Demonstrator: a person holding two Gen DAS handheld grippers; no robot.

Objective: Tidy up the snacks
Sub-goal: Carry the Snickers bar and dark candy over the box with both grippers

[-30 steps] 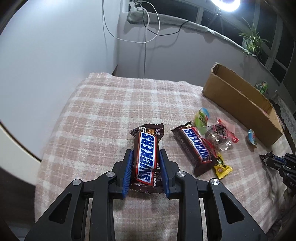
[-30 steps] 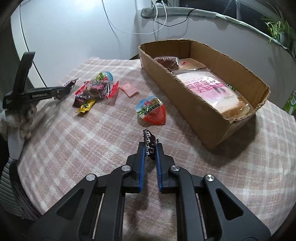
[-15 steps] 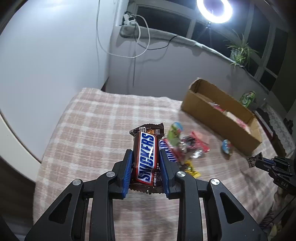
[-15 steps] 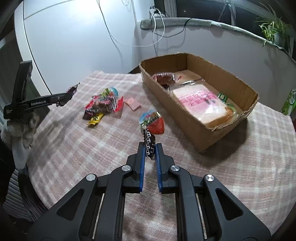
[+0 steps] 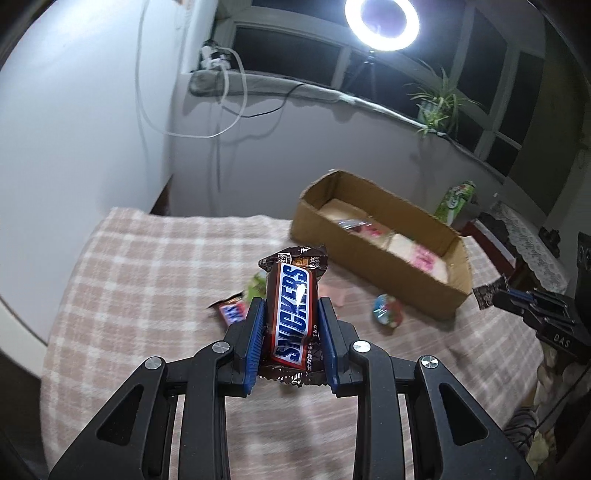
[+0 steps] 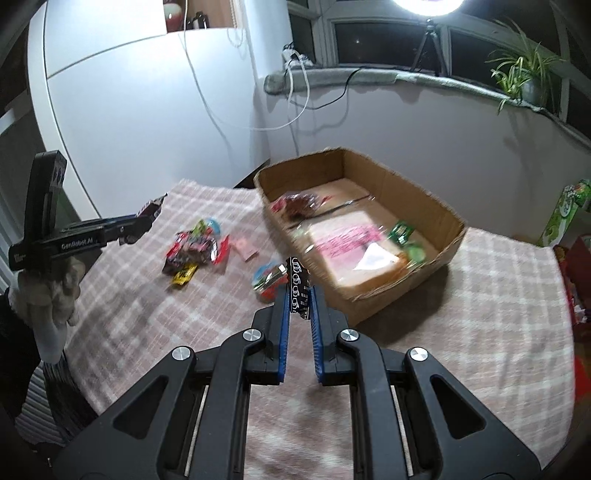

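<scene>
My left gripper is shut on a brown Snickers bar, lifted above the checked tablecloth. My right gripper is shut on a small black snack packet held edge-on. The cardboard box stands at the back right and holds a pink-labelled bread pack, a dark red snack and green candy. Loose snacks lie on the cloth: another Snickers bar, a yellow candy and a round jelly cup. The right gripper also appears in the left wrist view.
A gloved hand holds the left gripper at the left of the right wrist view. A green carton stands beyond the table's right edge. Behind are a wall with cables, a window ledge with a plant, and a ring light.
Both grippers have risen with their snacks still held. The views have tilted up, so the table, the box and the loose snacks look smaller and farther away.
</scene>
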